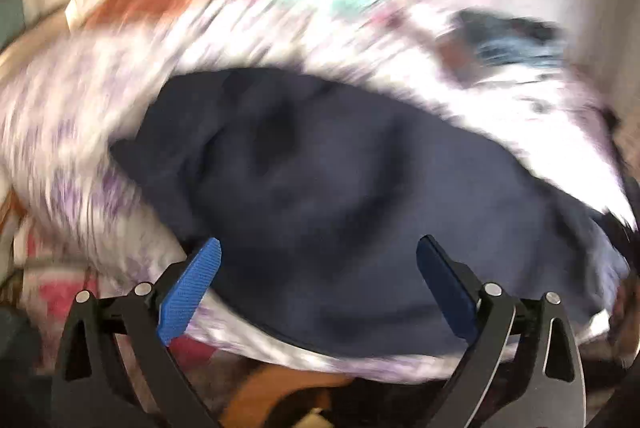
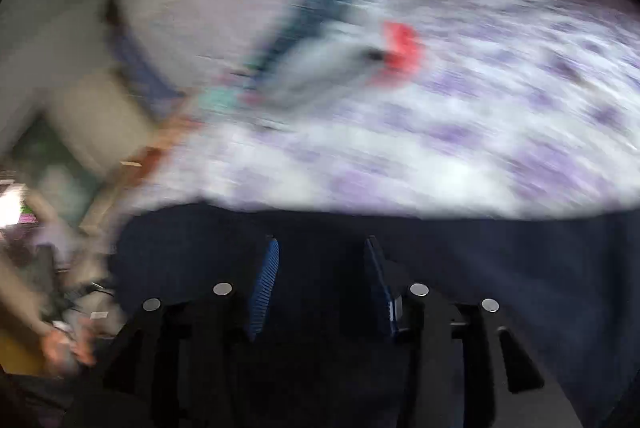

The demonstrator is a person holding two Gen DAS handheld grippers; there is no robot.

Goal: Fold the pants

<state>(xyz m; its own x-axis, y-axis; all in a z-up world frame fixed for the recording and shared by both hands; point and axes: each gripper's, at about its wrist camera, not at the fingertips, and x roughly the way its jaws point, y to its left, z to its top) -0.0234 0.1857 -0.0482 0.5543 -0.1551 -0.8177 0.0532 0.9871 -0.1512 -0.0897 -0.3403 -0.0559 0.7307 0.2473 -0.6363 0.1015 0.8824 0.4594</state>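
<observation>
Left wrist view, badly blurred: the dark navy pants [image 1: 328, 196] lie heaped on a purple-flowered bedspread [image 1: 80, 132]. The left gripper [image 1: 318, 260] hangs over the pants, jaws wide apart and holding nothing. The right gripper [image 2: 320, 260] is above the pants' edge [image 2: 500, 268], jaws partly apart, no cloth pinched.

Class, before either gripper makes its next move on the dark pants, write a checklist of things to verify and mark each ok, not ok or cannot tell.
1. Left gripper jaws apart, nothing pinched: ok.
2. Right gripper jaws apart, free of cloth: ok, though dark and blurred.
3. Dark pants lying on the floral sheet: ok.
4. Pants spread flat: not ok, bunched and creased.
5. Hem or waistband located: cannot tell, pictures blurred.
</observation>
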